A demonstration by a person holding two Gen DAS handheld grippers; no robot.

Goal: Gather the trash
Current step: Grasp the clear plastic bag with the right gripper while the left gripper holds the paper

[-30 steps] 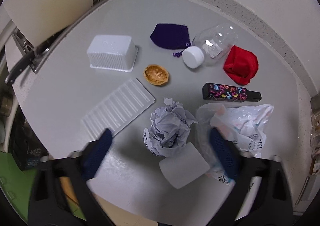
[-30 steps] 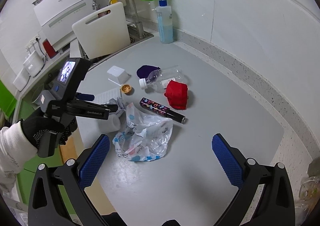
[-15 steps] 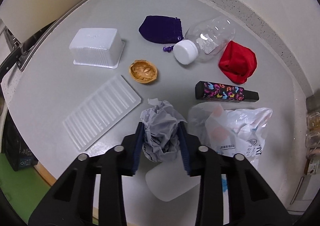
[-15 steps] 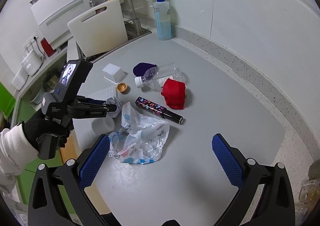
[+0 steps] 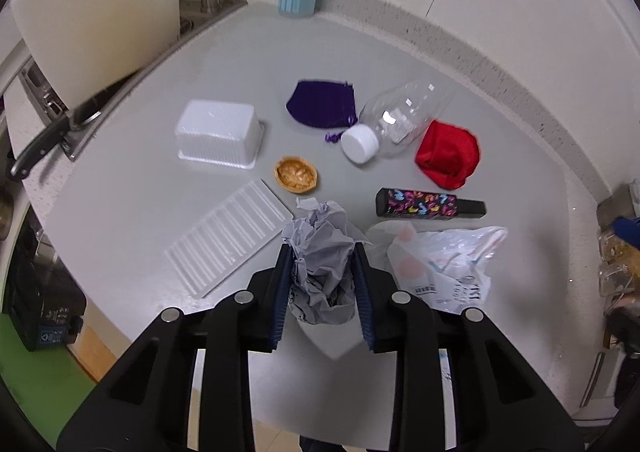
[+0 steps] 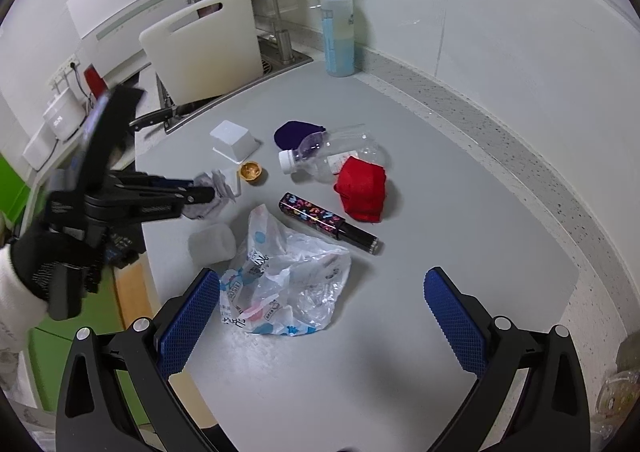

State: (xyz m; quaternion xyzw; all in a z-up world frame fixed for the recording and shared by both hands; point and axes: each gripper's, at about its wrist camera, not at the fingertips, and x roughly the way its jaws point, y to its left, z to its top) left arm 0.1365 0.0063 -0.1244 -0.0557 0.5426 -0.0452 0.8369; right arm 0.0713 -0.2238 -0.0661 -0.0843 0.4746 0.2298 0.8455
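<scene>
My left gripper (image 5: 320,256) is shut on a crumpled grey paper ball (image 5: 320,248), held a little above the grey counter (image 5: 132,195); the right wrist view shows the same ball (image 6: 212,191) in its black fingers, lifted off the surface. A clear plastic bag (image 5: 440,264) with printed spots lies just right of it. My right gripper (image 6: 320,312) hangs open above that bag (image 6: 280,284), nothing between its blue pads. A small white cup (image 6: 212,244) lies on its side left of the bag.
On the counter lie a white tub (image 5: 218,135) upside down, a ribbed white lid (image 5: 228,240), a nutshell (image 5: 296,175), a purple pouch (image 5: 320,107), a clear bottle (image 5: 396,119), a red cloth (image 5: 448,155) and a patterned black box (image 5: 424,203). Cutting board (image 6: 204,47), knife (image 6: 156,119) and sink sit behind.
My left gripper went from wide open to shut on the paper ball, then rose with it off the counter. The right gripper drifted slightly closer to the bag.
</scene>
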